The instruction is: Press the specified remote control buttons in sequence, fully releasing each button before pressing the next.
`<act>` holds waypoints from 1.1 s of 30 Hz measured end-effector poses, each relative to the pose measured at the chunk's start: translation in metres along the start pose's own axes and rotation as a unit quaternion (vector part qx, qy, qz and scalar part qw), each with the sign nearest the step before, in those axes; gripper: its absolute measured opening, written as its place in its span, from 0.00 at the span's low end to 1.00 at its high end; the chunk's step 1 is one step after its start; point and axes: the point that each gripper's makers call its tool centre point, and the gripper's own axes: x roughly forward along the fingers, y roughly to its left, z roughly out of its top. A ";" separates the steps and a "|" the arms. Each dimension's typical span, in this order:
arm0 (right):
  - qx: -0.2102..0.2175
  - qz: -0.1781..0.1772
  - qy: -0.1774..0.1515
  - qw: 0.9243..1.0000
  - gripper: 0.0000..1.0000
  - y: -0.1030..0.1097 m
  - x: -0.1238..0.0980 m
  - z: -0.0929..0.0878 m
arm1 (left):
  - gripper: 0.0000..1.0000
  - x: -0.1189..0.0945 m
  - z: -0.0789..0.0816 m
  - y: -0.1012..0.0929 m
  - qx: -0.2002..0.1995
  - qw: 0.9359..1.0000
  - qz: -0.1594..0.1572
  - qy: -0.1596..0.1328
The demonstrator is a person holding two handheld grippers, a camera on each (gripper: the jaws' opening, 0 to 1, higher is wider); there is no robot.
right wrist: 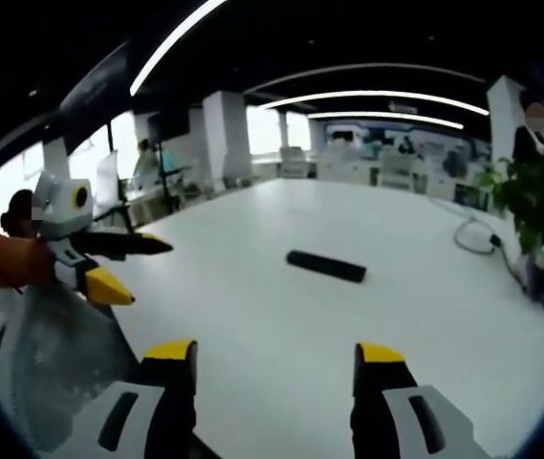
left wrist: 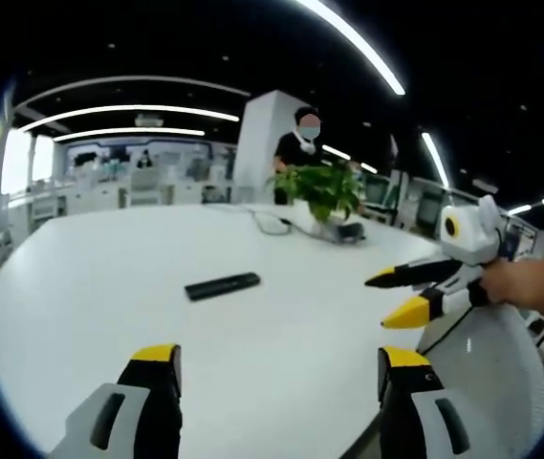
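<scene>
Left gripper view: left tool (left wrist: 276,368) jaws apart, empty; remote (left wrist: 222,285) flat mid-surface (left wrist: 90,287), well ahead; right tool (left wrist: 401,295) open at right. Approach squarely, one tip down. Right gripper view: right tool (right wrist: 276,363) apart; remote (right wrist: 326,266) lies ahead. Buttons too small to make out.

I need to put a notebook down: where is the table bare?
Bare all round the remote control, toward both grippers. Crowded only at the far side by the potted plant and its white cable.
</scene>
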 end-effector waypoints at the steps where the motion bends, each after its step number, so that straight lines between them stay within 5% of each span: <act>1: 0.000 -0.001 0.001 1.000 0.64 0.000 0.000 0.000 | 0.87 0.000 0.000 0.000 0.000 1.000 0.000 0.000; 33: -0.016 0.010 -0.033 0.999 0.63 0.003 0.000 0.013 | 0.79 0.002 0.009 -0.006 0.026 0.999 -0.014 -0.021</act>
